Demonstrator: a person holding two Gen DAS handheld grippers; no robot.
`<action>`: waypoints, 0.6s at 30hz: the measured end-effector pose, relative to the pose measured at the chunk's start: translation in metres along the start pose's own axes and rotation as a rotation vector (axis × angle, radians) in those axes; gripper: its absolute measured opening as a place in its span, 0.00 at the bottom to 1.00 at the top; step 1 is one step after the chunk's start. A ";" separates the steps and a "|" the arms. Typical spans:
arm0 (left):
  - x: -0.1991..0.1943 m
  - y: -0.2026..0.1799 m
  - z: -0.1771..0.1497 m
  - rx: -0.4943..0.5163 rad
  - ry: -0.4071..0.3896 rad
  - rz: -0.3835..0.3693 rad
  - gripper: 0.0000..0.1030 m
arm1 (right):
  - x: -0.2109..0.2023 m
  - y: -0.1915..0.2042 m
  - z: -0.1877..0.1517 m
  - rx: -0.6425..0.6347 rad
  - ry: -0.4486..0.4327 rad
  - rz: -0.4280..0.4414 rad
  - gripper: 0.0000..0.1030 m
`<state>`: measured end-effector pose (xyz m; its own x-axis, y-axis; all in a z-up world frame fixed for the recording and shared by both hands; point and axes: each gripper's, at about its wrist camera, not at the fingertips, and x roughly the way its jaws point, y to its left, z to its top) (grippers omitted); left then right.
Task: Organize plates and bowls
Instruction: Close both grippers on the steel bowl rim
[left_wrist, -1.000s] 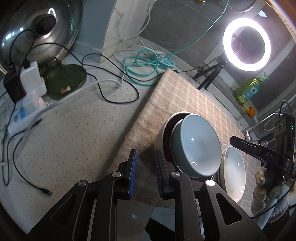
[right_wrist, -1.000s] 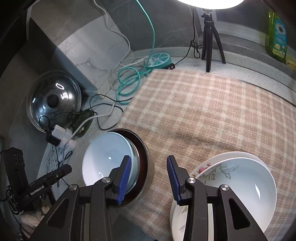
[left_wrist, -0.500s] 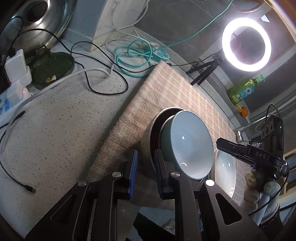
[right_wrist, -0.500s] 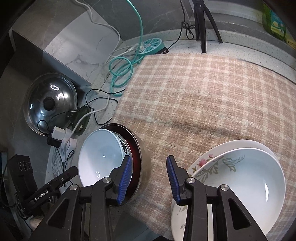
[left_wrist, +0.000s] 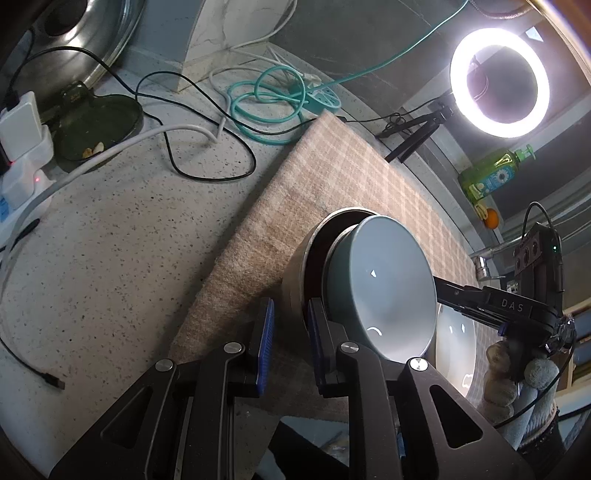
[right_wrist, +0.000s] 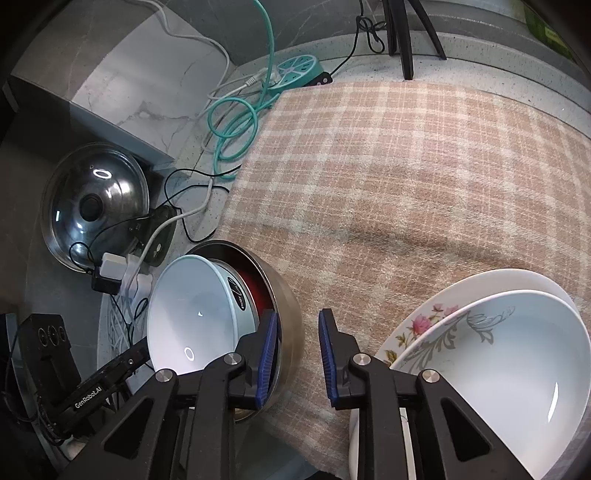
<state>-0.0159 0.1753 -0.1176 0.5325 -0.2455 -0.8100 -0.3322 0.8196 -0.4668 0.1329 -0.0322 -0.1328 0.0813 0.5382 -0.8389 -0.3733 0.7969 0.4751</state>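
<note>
A pale blue bowl leans tilted inside a steel bowl with a red inside, on the checked cloth. My left gripper keeps a narrow gap, and the steel bowl's near wall shows in it; I see no pad pressing. My right gripper is closing. Its left finger is inside the steel rim and its right finger outside, with cloth still showing beside the wall. To the right, a white deep dish sits on a floral plate.
Off the cloth's left edge lie a steel pot lid, white power adapters, black and teal cables and a dark green dish. At the back stand a ring light on a tripod and a green bottle.
The right jaws have narrowed and the gripper has sunk onto the steel bowl's rim. The left gripper has shifted so the bowl's wall now shows between its pads.
</note>
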 end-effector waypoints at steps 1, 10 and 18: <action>0.001 0.000 0.001 0.000 0.001 0.000 0.16 | 0.000 0.000 0.000 0.002 0.000 0.001 0.20; 0.006 0.000 0.002 0.004 0.014 -0.003 0.16 | -0.001 -0.002 0.000 0.010 0.005 0.024 0.16; 0.013 -0.002 0.004 0.001 0.030 -0.023 0.11 | 0.011 0.001 -0.001 0.006 0.046 0.030 0.09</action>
<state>-0.0055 0.1727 -0.1259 0.5161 -0.2796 -0.8096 -0.3197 0.8140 -0.4849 0.1329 -0.0261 -0.1419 0.0274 0.5492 -0.8353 -0.3698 0.7819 0.5019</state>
